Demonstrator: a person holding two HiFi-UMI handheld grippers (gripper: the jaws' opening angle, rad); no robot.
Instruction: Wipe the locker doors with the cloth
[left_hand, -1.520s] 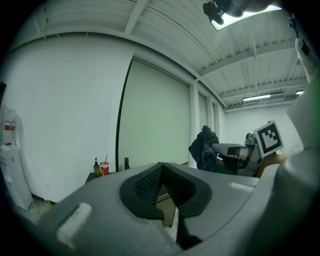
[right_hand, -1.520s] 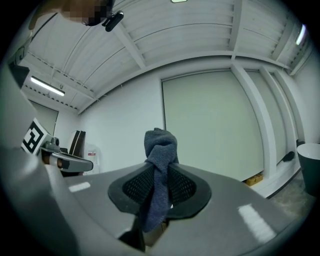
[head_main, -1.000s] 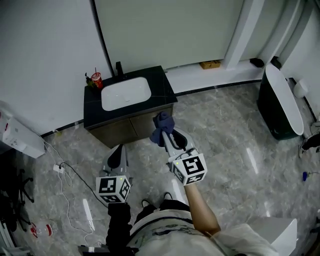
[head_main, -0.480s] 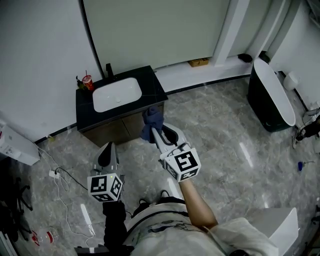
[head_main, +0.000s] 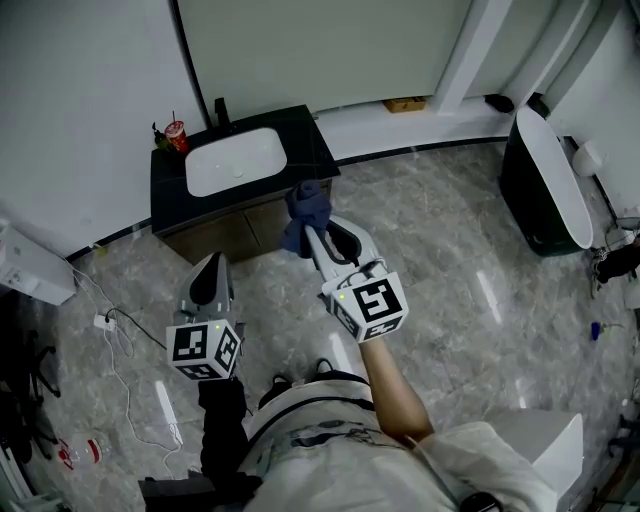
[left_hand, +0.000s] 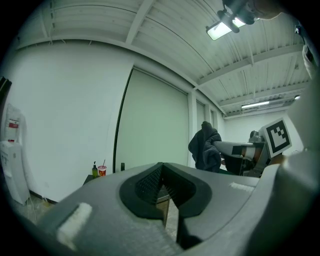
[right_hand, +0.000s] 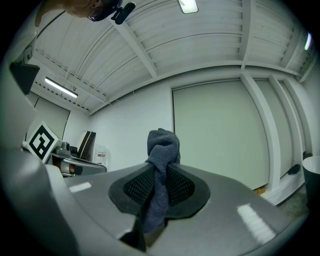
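Left gripper (left_hand: 162, 172) with jaws together, dark cloth (left_hand: 204, 147) beyond, red cup (left_hand: 102, 171) at left

Dark blue cloth (head_main: 303, 208) — bunched, upright, clamped in right gripper (head_main: 309, 236) — near brown cabinet doors (head_main: 232, 238).

Floor (head_main: 450, 270): grey marbled tiles, glossy, with light streaks.
Desk (head_main: 310, 150): black top of a wooden cabinet (head_main: 225, 235) that stands on the floor against the wall.
In the desk: white oval basin (head_main: 235, 160), with a black tap (head_main: 219, 108) behind it.
Desk's left rear corner: red cup (head_main: 178, 134) with a straw, green bottle (head_main: 159, 136) just beside it.
Floor, left: white cable (head_main: 130, 330) trailing from a plug block (head_main: 102, 322); a bottle (head_main: 85, 452) lying on its side.
Floor, right: black bin (head_main: 535, 190) with a white top.
White ledge (head_main: 370, 125) along the wall: a small yellowish box (head_main: 405, 104).
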